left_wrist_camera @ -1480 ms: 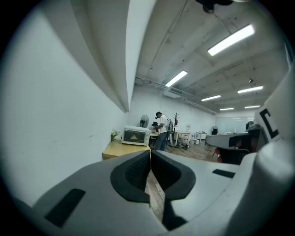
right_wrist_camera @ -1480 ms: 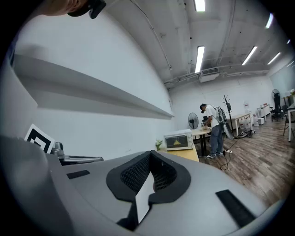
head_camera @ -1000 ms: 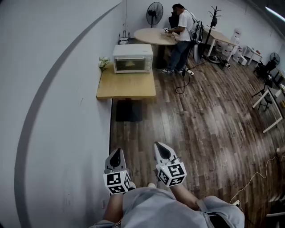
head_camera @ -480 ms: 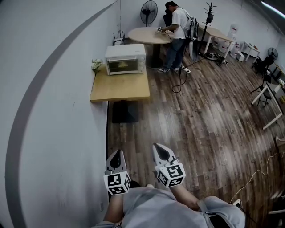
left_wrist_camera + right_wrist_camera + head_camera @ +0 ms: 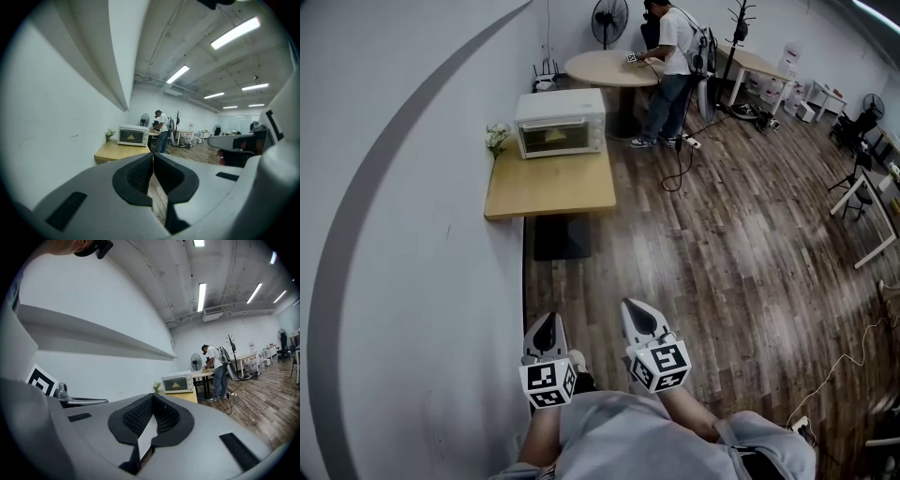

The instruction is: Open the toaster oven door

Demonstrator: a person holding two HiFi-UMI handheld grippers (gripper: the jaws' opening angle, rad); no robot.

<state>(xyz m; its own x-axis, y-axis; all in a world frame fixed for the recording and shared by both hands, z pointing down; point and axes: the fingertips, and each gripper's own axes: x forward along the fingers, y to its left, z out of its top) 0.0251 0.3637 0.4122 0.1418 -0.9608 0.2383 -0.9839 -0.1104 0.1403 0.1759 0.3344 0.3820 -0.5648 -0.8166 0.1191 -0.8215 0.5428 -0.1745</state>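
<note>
I hold both grippers low and close in front of my body, pointing away from me over the wooden floor. My left gripper has its fingers clenched: in the left gripper view the two dark pads meet along a thin seam with nothing between them. My right gripper is just to its right, and its fingers are clenched too; in the right gripper view its pads press together on nothing. The toaster oven is far ahead and a little to the left, well apart from both grippers. It is a white box standing at the far end of a rectangular wooden table set against the white wall on the left. Its glass door faces toward me and looks closed. A small bunch of pale flowers stands on the table just left of the oven, by the wall. Beyond the oven is a round table, where a person in a white shirt stands bent over it. A standing fan is behind that table, and a cable trails over the floor near the person's feet.
</note>
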